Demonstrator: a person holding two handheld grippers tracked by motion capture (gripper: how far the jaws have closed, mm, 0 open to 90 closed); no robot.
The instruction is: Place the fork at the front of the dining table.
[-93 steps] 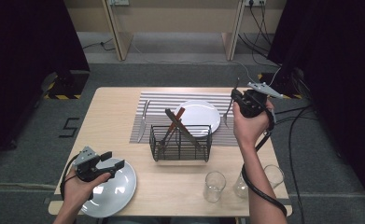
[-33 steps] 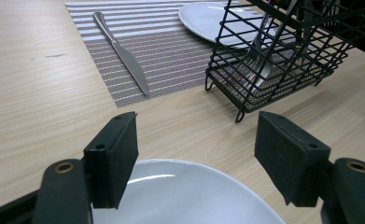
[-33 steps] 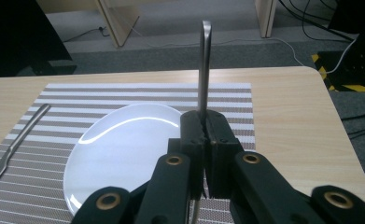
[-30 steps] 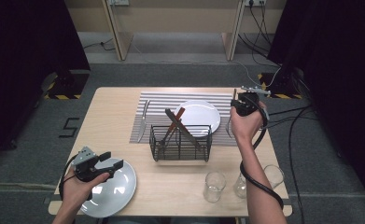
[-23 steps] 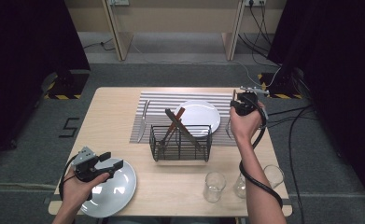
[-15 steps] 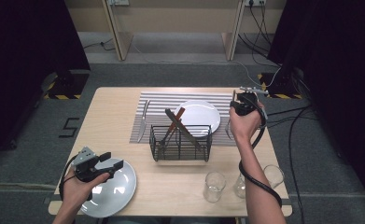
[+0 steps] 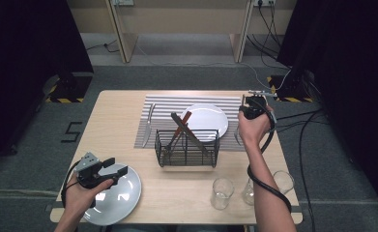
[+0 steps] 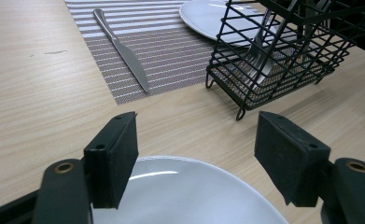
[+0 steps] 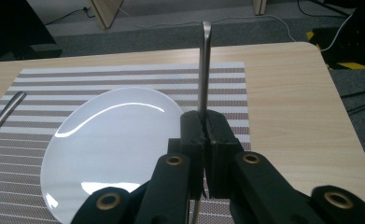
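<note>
Rack (image 7: 187, 147) holds utensils, perhaps forks; right claw (image 9: 204, 128) grips fork (image 9: 205, 65); left claw (image 8: 196, 158) gapes.

left claw (image 8: 196, 163): jaws wide apart, low | right claw (image 9: 204, 135): clamped, apparently tilted forward

Wooden table (image 7: 128, 118) — bearing a striped placemat (image 7: 165, 113), wire basket (image 7: 186, 150), near plate (image 7: 121, 200) and glasses (image 7: 222, 192)

We see even overhead light, glare streaks on the white plate (image 9: 110, 140), dark surroundings, and softly blurred near jaws.
</note>
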